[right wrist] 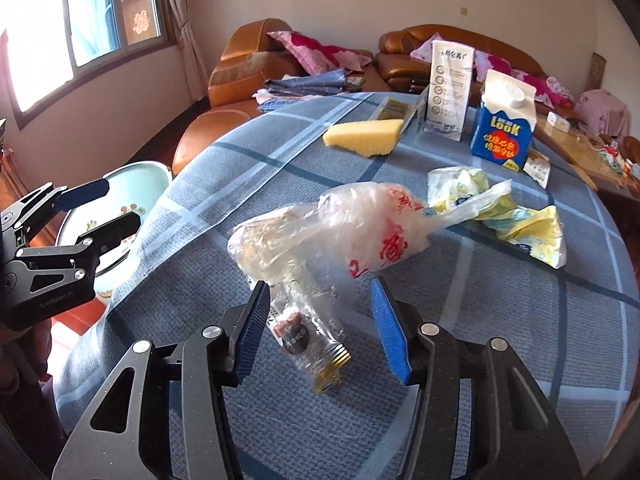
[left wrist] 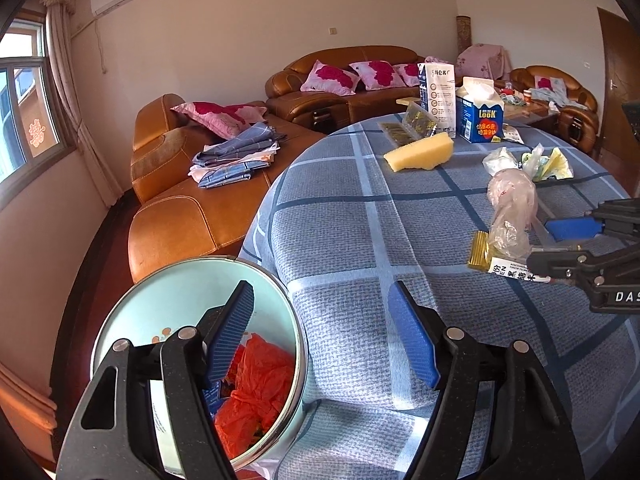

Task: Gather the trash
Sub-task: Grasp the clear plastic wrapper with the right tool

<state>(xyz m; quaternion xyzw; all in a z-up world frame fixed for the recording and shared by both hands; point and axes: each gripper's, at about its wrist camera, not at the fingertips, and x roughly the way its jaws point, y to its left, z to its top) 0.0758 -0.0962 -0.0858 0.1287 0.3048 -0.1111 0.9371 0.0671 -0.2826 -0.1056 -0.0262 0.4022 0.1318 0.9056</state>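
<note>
Right wrist view: right gripper [right wrist: 316, 330] straddles a small clear bottle [right wrist: 316, 344] with a gold cap, lying on the table. Jaws stand apart, pads on either side, not yet pressing. Bottle's long axis runs near to far, roughly along the fingers, cap end nearest. A crumpled clear plastic bag [right wrist: 340, 232] lies on its far end. Right hand is clearly the nearer; left gripper [left wrist: 322, 336], jaws apart and empty, hangs over the pale bin [left wrist: 120, 312] at the table's near-left edge. Blue checked tablecloth [right wrist: 500, 320]; farther off, yellow sponge [right wrist: 366, 136] and blue carton [right wrist: 504, 128]. Beyond, brown leather sofa [left wrist: 348, 92], window far left.
</note>
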